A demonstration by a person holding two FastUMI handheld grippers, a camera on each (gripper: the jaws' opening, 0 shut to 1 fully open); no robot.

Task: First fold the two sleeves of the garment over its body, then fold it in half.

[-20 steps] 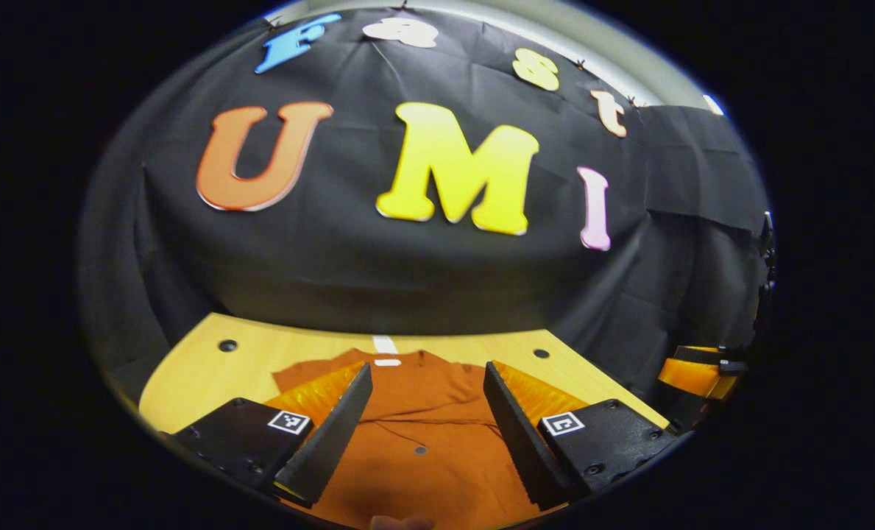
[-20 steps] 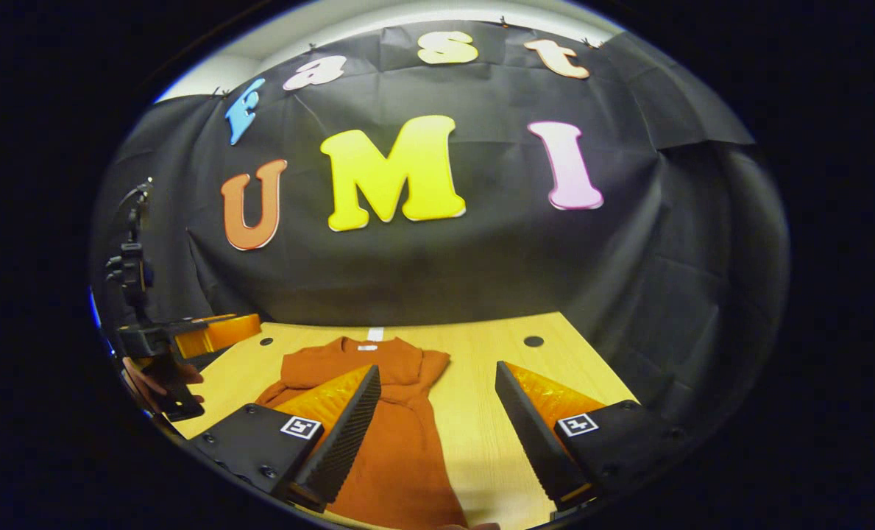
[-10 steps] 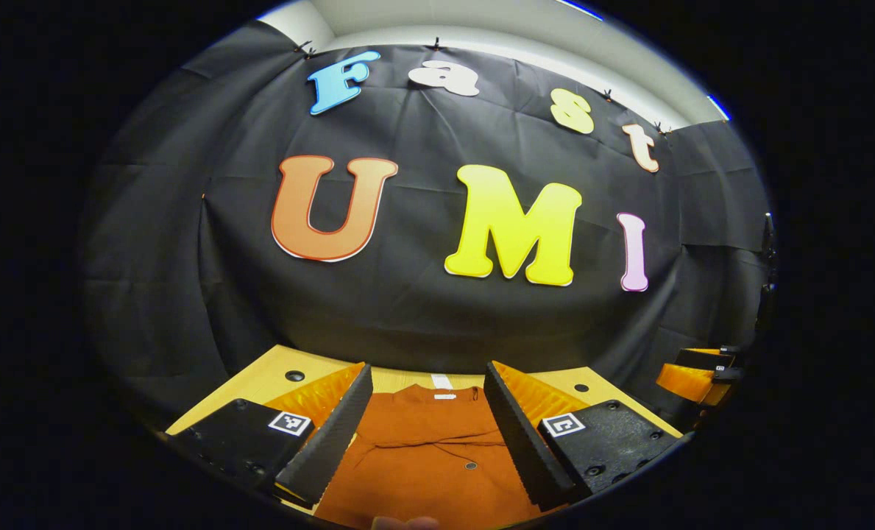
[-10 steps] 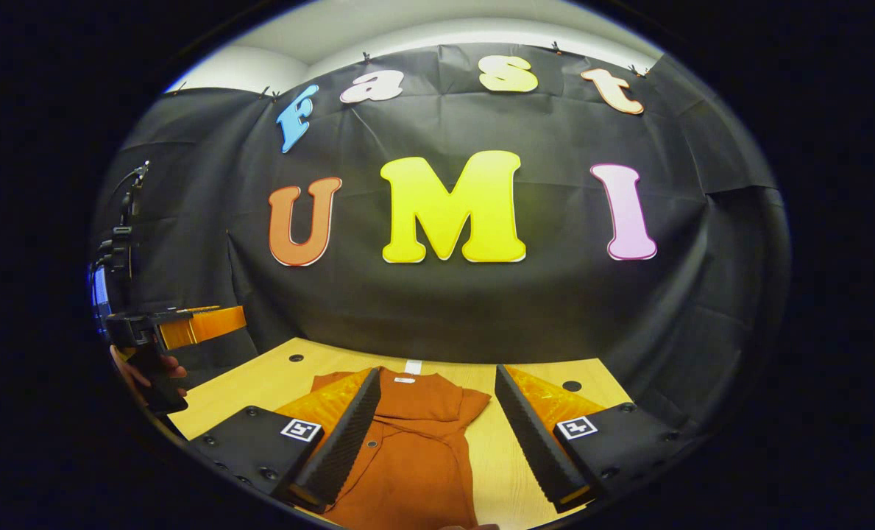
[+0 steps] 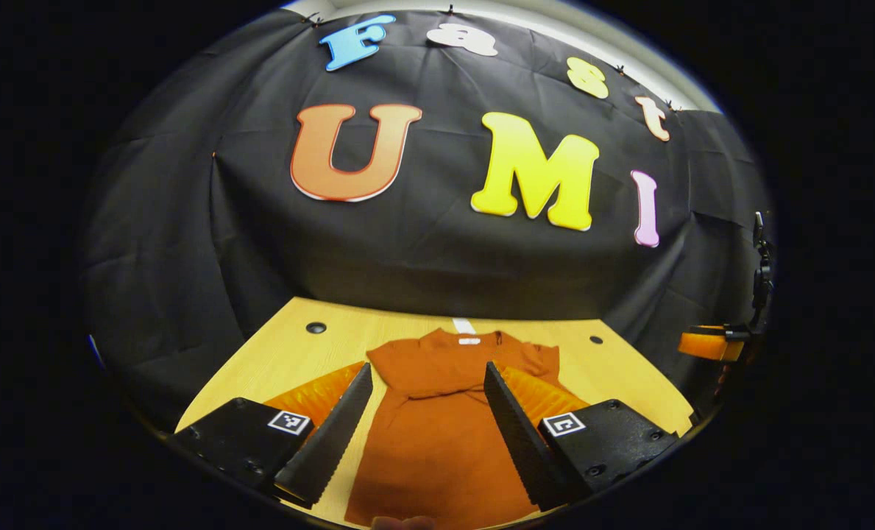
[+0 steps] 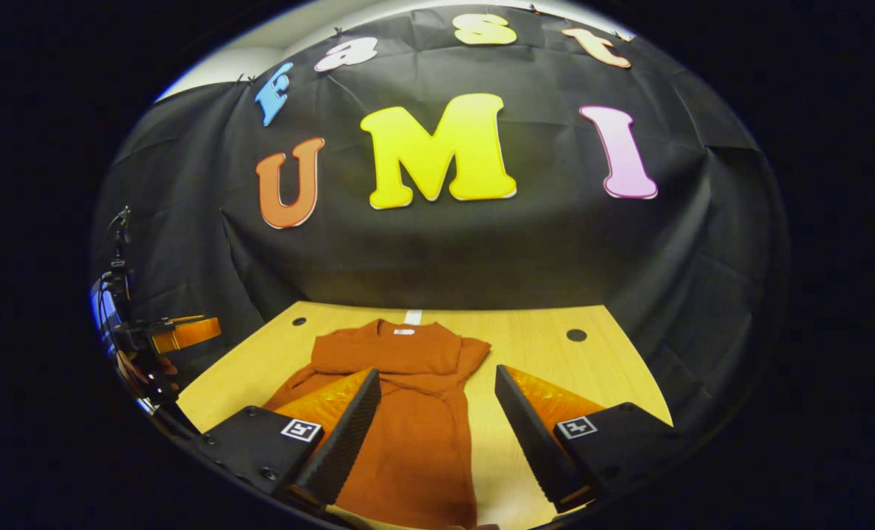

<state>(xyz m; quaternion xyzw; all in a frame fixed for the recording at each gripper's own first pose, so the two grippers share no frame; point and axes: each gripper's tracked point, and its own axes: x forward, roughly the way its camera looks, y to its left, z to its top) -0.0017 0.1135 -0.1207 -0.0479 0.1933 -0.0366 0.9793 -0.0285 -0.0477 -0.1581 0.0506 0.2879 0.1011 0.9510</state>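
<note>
One rust-orange garment (image 5: 437,434) lying flat on one wooden table (image 5: 275,361). Two round holes in the tabletop (one near each far corner) (image 5: 316,327) (image 5: 595,340). One white strip (image 5: 464,325) at the far edge. Two grippers (image 5: 426,430) (image 6: 437,442), both with fingers spread apart, nothing between them.

Both the left tool (image 5: 426,434) and right tool (image 6: 437,434) hover with fingers spread wide, gripping nothing.
</note>
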